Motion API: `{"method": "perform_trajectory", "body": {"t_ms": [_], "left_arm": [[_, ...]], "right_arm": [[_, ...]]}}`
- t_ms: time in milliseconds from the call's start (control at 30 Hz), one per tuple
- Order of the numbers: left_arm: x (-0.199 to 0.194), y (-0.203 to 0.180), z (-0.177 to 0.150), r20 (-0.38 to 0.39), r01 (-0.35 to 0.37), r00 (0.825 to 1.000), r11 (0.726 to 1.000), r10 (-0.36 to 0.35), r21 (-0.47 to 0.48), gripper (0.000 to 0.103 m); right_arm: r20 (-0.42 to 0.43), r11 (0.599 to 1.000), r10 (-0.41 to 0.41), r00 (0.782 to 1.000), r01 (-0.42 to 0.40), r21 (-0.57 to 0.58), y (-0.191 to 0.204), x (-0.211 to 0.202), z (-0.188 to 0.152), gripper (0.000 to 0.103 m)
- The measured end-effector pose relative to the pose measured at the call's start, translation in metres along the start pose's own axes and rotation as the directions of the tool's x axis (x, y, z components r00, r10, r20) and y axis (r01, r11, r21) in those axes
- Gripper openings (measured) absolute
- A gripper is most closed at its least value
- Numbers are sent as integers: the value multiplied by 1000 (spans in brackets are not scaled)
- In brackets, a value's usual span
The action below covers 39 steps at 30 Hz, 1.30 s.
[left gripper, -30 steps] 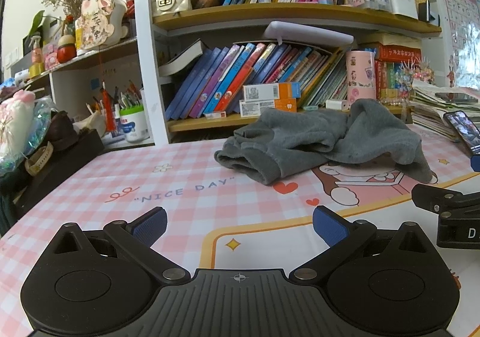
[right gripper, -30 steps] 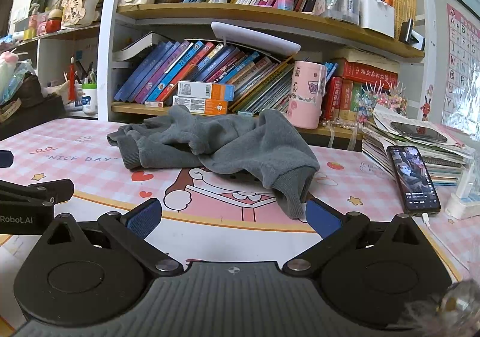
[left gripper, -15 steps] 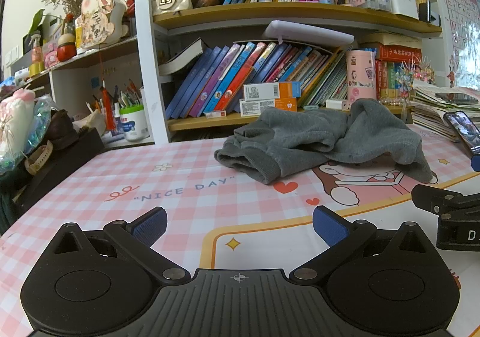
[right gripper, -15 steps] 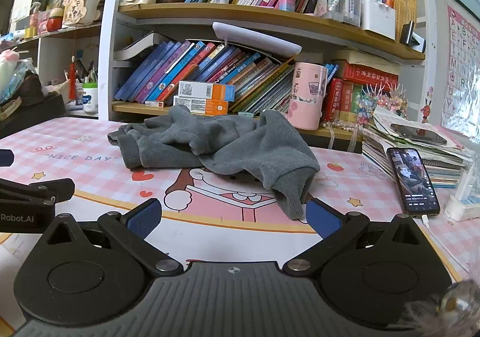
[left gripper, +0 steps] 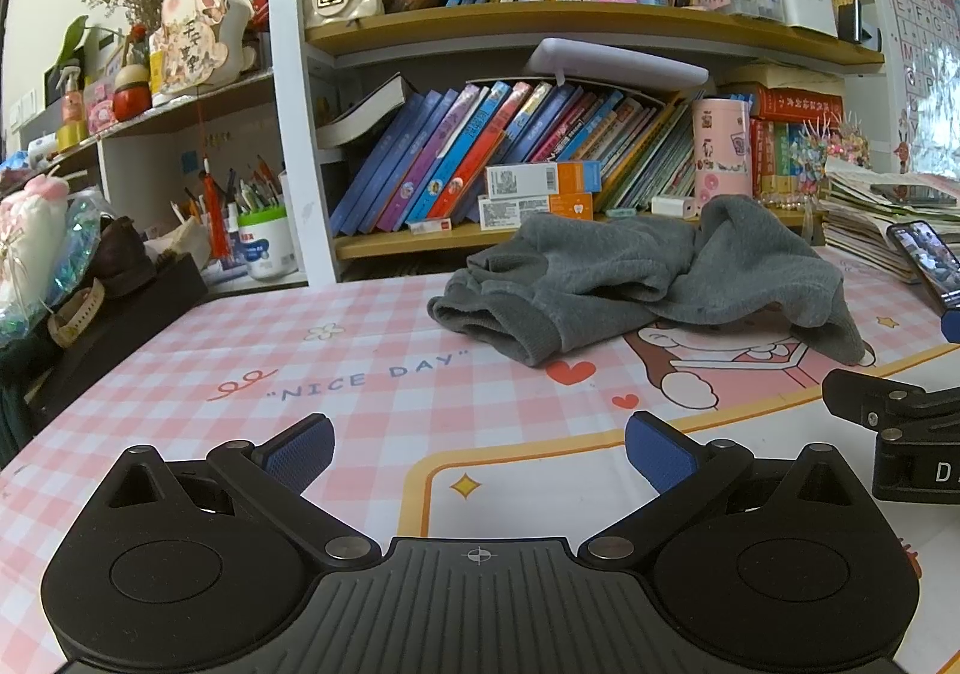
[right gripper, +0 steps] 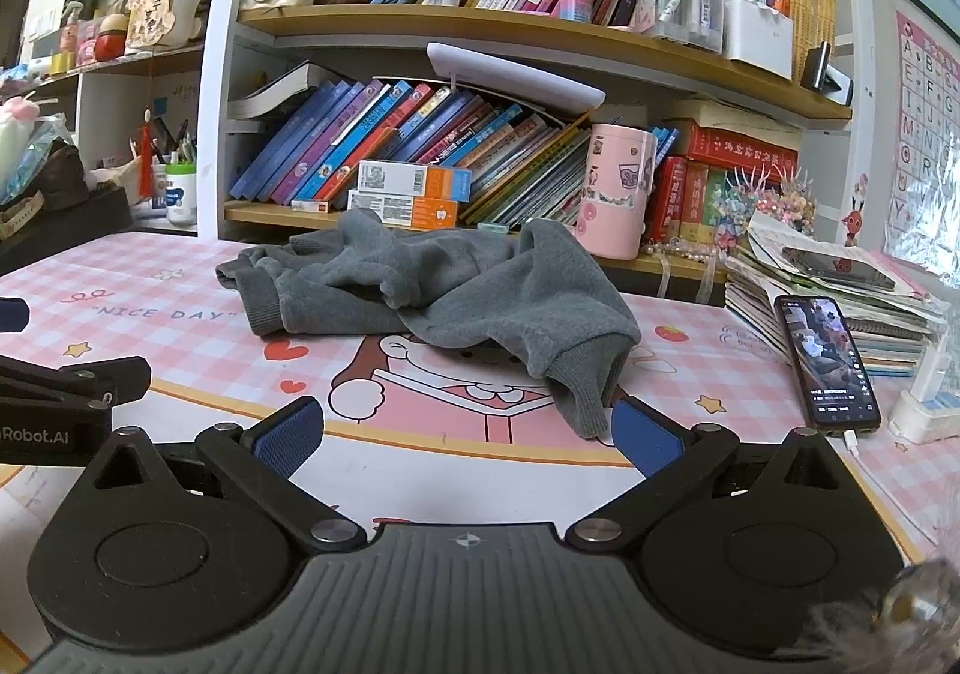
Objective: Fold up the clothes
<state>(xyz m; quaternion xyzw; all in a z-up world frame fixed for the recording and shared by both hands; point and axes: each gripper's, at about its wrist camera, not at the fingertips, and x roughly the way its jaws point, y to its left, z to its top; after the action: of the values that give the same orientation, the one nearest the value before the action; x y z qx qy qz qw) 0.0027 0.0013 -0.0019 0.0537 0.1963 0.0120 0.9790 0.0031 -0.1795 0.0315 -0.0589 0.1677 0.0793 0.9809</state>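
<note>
Left wrist view: the left gripper has its blue pads spread wide and empty above a pink checked mat printed "NICE DAY". A crumpled grey sweater lies ahead, well apart. Nothing has moved since the earlier frame.

Right wrist view: the right gripper is likewise wide apart, one pad just beside the sweater's cuff. A phone lies to the right.

A home study corner: crammed bookshelf, pen pots, cartoon-print desk mat.
</note>
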Motion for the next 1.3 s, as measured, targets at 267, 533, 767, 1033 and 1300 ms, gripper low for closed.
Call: {"method": "perform_trajectory", "body": {"t_ms": [267,533,767,1033,1300], "left_arm": [[1,1,0,-6,-3,1000,1000,3,-5,103],[0,1,0,-3,4,1000,1000,-4,-2,103],[0,1,0,2,1,1000,1000,-1,-1,103],[1,0,1,-5,5,1000,1000,-5,4,103],[-1,-1,0,4,1,1000,1000,-1,11,103]], "right_arm": [[-3,1000,-1,1000,1,2,0,1,0,103],[1,1000,8,1000,-8,-20,4,-1,0,103],[11,1000,18,1000,-18,-5,1,-2,0,103],[0,1000,19,1000,-19,20,-3,0,0,103],[-2,1000,16,1000,-16,12,-1,0,0,103]]}}
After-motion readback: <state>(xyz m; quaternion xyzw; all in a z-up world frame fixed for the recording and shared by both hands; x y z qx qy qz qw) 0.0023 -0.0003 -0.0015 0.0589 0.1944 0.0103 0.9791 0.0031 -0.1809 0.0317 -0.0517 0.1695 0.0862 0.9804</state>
